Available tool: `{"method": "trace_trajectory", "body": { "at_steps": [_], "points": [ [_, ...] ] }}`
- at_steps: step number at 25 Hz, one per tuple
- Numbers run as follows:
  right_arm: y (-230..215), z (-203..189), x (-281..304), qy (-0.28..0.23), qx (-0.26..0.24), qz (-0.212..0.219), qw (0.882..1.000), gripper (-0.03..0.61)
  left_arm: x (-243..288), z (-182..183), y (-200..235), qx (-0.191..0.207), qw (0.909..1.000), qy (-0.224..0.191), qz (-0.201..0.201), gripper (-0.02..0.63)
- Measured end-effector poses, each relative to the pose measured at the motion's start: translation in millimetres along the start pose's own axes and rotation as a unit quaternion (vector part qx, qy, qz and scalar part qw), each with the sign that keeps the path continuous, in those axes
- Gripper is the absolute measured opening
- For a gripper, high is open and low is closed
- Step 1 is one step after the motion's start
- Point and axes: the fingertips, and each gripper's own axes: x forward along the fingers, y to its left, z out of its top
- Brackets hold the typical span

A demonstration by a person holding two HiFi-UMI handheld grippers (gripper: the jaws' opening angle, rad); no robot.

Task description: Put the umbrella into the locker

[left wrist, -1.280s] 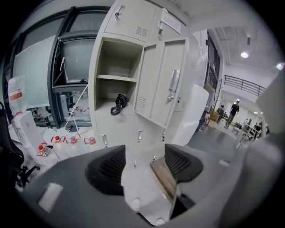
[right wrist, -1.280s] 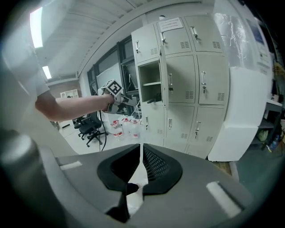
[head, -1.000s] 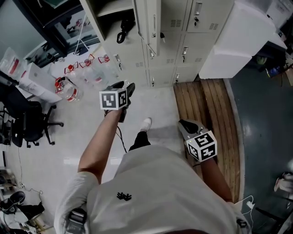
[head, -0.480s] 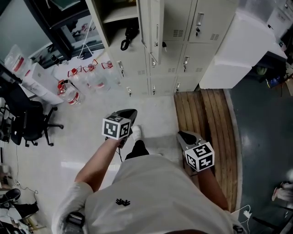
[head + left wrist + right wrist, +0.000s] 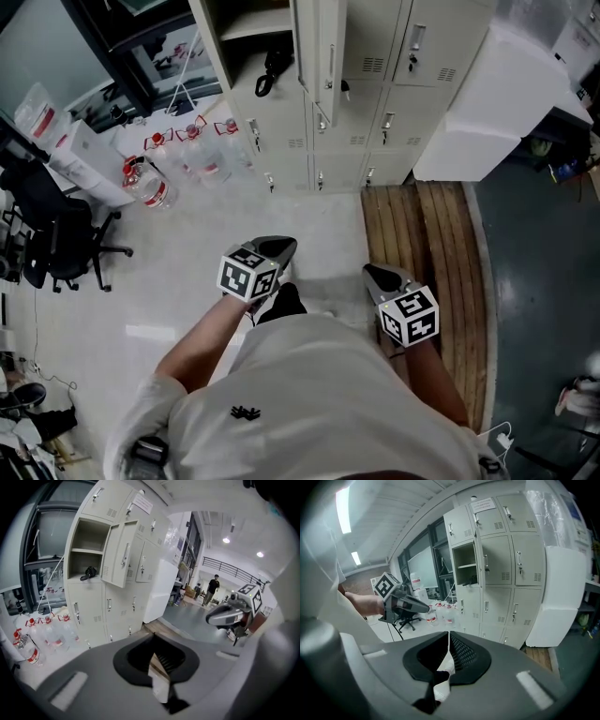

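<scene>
The black folded umbrella (image 5: 270,70) lies inside the open cream metal locker (image 5: 281,131), at its front edge, well ahead of both grippers. We find the left gripper (image 5: 279,247) the nearer. It and the right gripper (image 5: 380,276) both stand closed and empty.

Lockers (image 5: 356,84): pale cream, plain.
Umbrella (image 5: 272,67): black.
Left gripper (image 5: 279,247): grey shell; cube white with black square markers.
Right gripper (image 5: 373,274): the same grey; cube black-on-white too.
Floor (image 5: 187,253): pale grey-white; dark blue-grey to the right of the planks.
Planks (image 5: 422,234): brown wood, striped lengthwise.
Bottles (image 5: 145,186): clear, with red tops and labels.
Chair (image 5: 56,248): black.
Shirt (image 5: 319,394): white, small black emblem.
</scene>
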Motion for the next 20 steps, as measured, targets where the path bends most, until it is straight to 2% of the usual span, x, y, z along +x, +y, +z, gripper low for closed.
{"method": "trace_trajectory", "body": {
  "at_steps": [9, 20],
  "points": [
    [8, 3, 4, -0.003, -0.010, 0.006, 1.000, 0.012, -3, -10, -4, 0.013, 0.9998, 0.013, -0.004, 0.057],
    [8, 16, 18, -0.004, -0.017, 0.014, 1.000, 0.003, -3, 1, 5, 0.011, 0.9999, -0.003, -0.010, 0.057]
  ]
}}
